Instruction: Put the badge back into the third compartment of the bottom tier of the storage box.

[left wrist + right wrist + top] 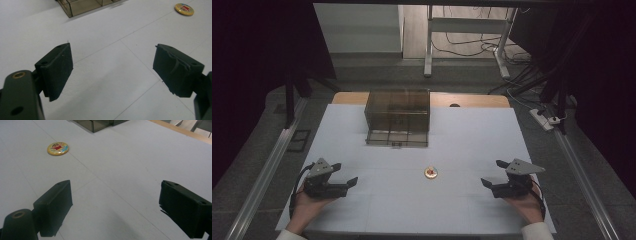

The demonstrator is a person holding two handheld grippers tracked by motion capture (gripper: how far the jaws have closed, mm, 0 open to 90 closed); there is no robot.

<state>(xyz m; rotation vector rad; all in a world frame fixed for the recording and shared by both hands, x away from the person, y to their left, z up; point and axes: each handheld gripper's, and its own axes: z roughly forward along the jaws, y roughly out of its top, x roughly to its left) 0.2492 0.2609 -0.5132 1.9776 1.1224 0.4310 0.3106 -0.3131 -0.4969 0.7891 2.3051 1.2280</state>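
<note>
A small round yellow badge [430,173] with a cartoon figure lies flat on the white table near the middle front. It also lies at the top right of the left gripper view, badge [184,9], and at the upper left of the right gripper view, badge [57,148]. My left gripper [345,174] rests at the front left in a hand, jaws wide apart with nothing between them. My right gripper [493,173] rests at the front right, likewise open and empty. Both point inward toward the badge, well apart from it.
A dark see-through box [397,117] with compartments stands at the back centre of the white table sheet [472,145]. Its corner [82,6] is far ahead of the left jaws. Metal rails [267,170] run along both table sides.
</note>
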